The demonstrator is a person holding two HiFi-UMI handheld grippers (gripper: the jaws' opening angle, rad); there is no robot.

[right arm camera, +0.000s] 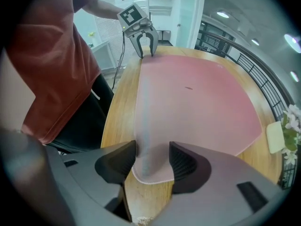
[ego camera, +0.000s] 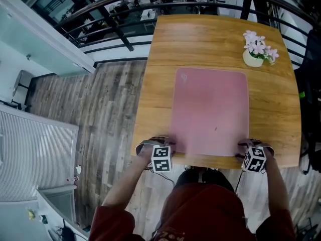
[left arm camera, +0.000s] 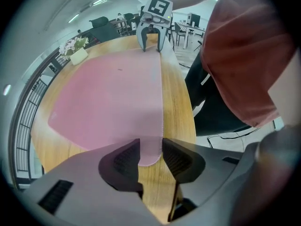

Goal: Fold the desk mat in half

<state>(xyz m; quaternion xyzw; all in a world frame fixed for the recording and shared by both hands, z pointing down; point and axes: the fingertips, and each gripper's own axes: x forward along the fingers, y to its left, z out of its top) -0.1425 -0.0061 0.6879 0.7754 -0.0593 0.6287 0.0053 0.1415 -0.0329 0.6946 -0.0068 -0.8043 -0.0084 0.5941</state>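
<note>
In the head view, the pink mat [ego camera: 210, 112] lies flat on the worktop [ego camera: 200, 39]. It looks thin, soft and light, so pinch its near corners. In the left gripper view, your left claw [left arm camera: 150, 157] stands part-open astride one corner, not pinching. In the right gripper view, your right claw [right arm camera: 153, 161] does likewise. No writing is legible.

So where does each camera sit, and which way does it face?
Head view: on the person's head, facing steeply down at the table and pink mat; both forearms, left tool and right tool show.
Left gripper view: on the left tool, facing across the mat towards the right tool; its own jaws and a red shirt show.
Right gripper view: on the right tool, facing back towards the left tool; own jaws and shirt show.
Shared: all show the mat and flower pot.
</note>
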